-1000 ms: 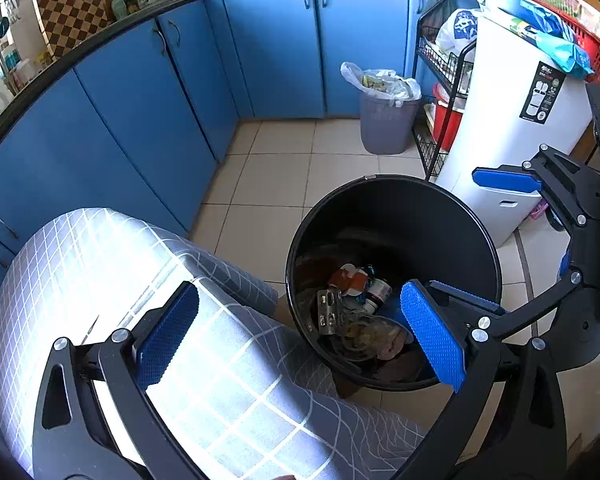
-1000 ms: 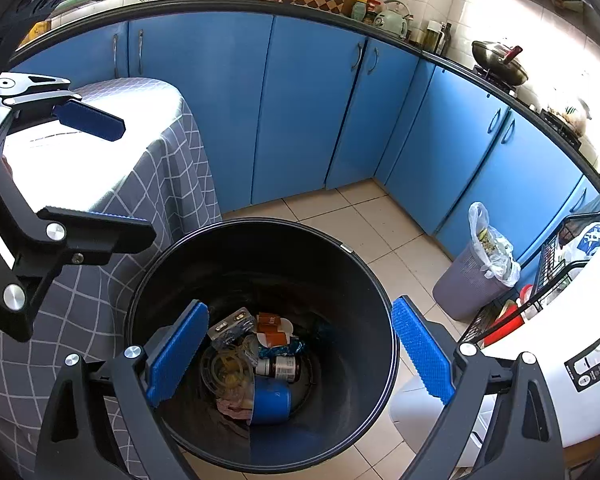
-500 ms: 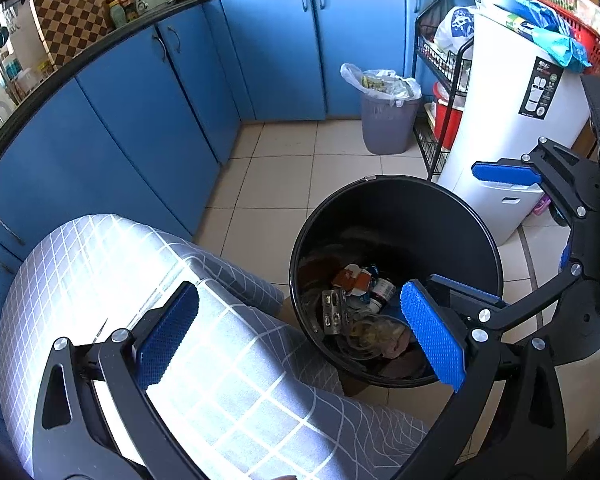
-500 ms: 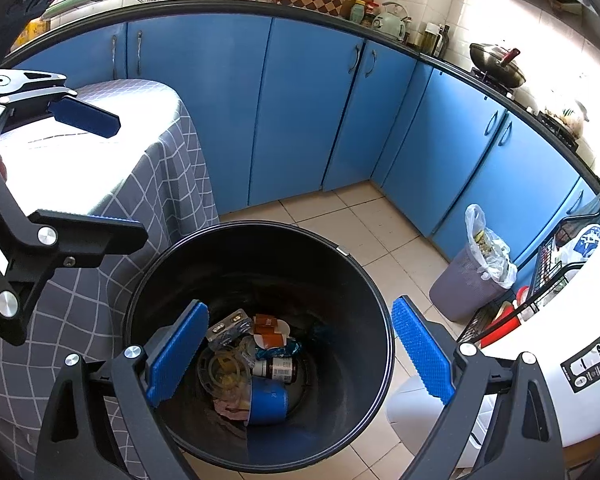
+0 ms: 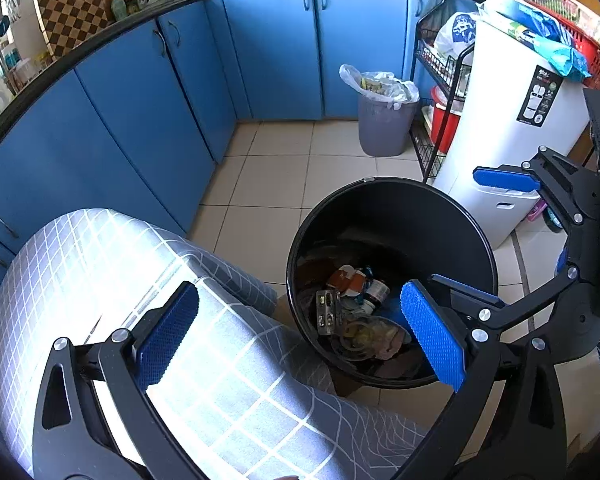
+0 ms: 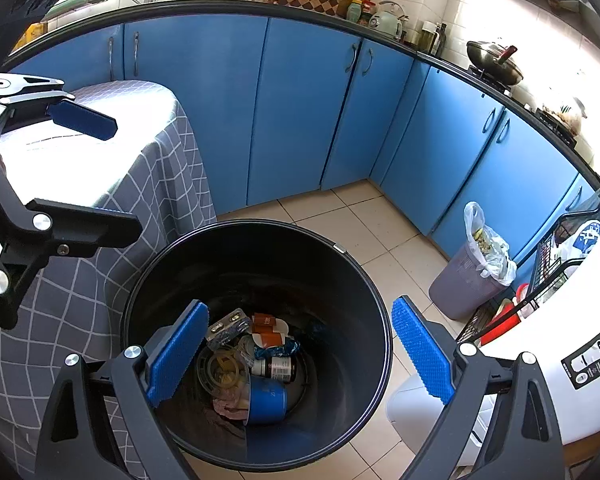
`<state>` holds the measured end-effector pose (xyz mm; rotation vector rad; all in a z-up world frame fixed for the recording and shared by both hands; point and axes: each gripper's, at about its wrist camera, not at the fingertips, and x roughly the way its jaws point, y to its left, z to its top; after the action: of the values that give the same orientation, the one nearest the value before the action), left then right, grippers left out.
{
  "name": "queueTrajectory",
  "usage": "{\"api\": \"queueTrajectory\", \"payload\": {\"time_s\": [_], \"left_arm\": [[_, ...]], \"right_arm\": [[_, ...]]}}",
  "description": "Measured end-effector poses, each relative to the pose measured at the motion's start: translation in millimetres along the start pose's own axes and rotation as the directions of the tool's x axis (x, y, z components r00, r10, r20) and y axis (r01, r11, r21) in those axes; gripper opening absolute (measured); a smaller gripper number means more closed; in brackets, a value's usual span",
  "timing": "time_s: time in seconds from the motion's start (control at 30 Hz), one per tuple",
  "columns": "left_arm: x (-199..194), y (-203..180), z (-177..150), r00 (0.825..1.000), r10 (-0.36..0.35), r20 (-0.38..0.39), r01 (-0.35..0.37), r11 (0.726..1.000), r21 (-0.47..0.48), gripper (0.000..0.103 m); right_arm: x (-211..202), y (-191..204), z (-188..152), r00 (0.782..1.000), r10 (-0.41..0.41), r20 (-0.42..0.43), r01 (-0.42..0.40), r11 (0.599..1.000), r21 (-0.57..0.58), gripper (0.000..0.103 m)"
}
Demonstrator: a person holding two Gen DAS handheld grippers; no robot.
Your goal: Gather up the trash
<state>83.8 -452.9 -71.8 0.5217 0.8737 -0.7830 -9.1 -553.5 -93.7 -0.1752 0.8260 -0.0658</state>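
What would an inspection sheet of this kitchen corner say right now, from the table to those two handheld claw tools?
Surface: table under a grey checked tablecloth, sunlit; no items seen on the visible part.
Job's things: black bin beside the table, holding trash: a blue can, a dark bottle, wrappers.
Clutter: nothing seen on the floor tiles.
Grippers: left gripper above the table edge, jaws open and empty; right gripper above the bin, jaws open and empty.
Cables: nothing seen.
Surroundings: blue cabinets, small grey lined bin, wire rack, white appliance.
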Motion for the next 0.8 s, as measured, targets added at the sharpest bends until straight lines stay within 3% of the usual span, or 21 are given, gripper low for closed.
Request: {"api": "queueTrajectory", "payload": {"time_s": [0.8], "left_arm": [[-1.9,-2.1,0.3,1.0,0.005,0.005,-0.005,1.0,0.009,0.1]], "right_arm": [[1.8,-1.5,-2.0,1.0,0.006,-0.001,-0.006,1.0,0.003,0.091]]}}
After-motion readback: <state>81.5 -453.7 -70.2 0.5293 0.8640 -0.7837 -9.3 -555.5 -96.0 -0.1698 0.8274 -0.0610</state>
